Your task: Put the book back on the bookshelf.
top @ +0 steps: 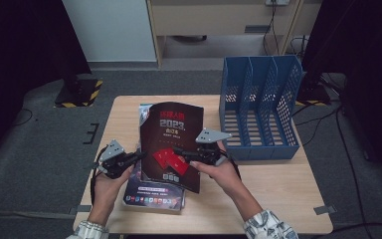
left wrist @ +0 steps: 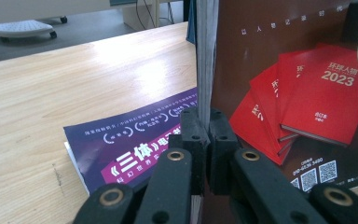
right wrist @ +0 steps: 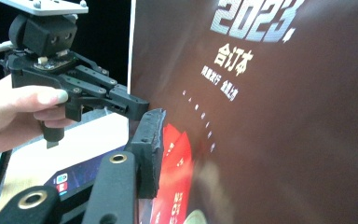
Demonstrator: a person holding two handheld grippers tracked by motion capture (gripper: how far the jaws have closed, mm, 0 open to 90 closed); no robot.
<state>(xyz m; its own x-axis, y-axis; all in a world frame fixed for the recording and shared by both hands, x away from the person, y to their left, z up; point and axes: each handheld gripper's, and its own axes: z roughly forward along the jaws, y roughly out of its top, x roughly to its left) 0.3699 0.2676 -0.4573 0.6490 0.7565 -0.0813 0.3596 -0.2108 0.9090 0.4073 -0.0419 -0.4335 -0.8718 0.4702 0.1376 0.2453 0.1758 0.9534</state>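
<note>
File rack: blue four-slot rack [top: 258,107] at the table's [top: 278,189] far right, its slots bare
Dark-red 2023 magazine [top: 171,144]: held upright above the table's middle, left of the rack
Left gripper [top: 138,156]: pinched on the magazine's left edge
Right gripper [top: 176,149]: jaws partly apart at the cover, only one jaw visible, grip unclear
Purple-covered magazine [top: 154,194]: flat underneath, largely hidden

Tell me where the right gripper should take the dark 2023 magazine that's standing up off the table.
Probably the free right edge of the dark magazine, coming level from the right with the jaws straddling its thin edge. The left gripper already clamps the spine edge, and the magazine stands nearly upright, so its flat cover gives the right gripper nothing to pinch.
</note>
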